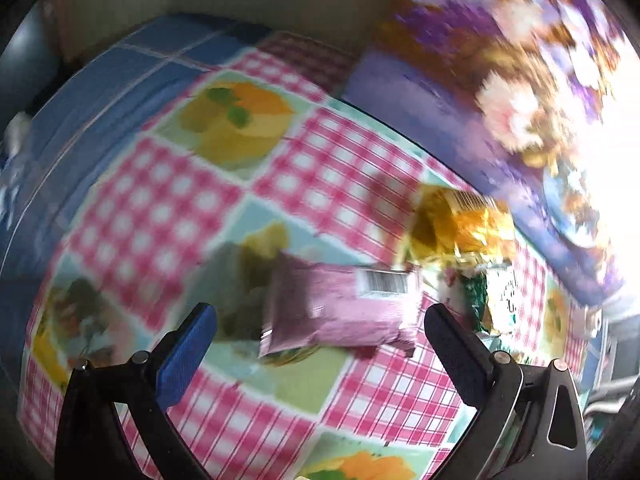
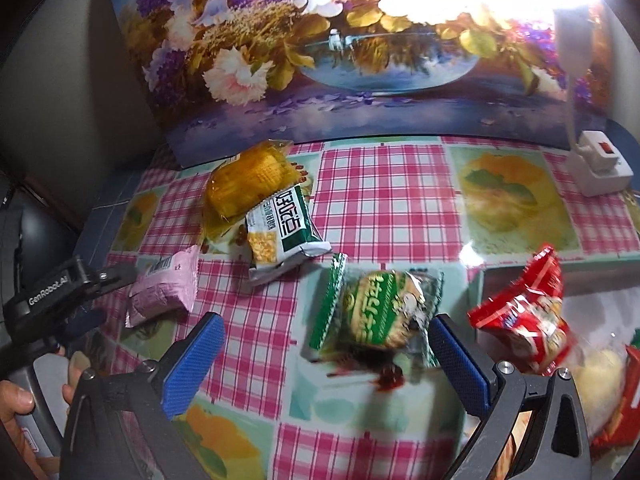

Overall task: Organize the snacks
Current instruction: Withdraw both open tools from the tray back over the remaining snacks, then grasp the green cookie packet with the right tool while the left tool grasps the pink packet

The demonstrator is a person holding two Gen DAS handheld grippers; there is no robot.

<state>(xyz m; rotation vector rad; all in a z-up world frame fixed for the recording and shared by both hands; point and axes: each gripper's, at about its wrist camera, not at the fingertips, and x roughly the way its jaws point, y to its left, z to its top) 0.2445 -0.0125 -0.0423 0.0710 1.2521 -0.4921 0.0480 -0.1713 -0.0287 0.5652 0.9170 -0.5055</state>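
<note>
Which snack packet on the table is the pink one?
The pink packet with a barcode, lying at the left end by the left tool. The other packets are yellow, white-and-green, green and red.

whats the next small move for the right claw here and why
Probably ease the right claw forward and close on the round green foil-wrapped snack packet. Its blue pads stand wide apart with the packet lying loose on the pink checked tablecloth just ahead, nearer the right pad. The red crinkly snack bag already sits off to the right.
</note>
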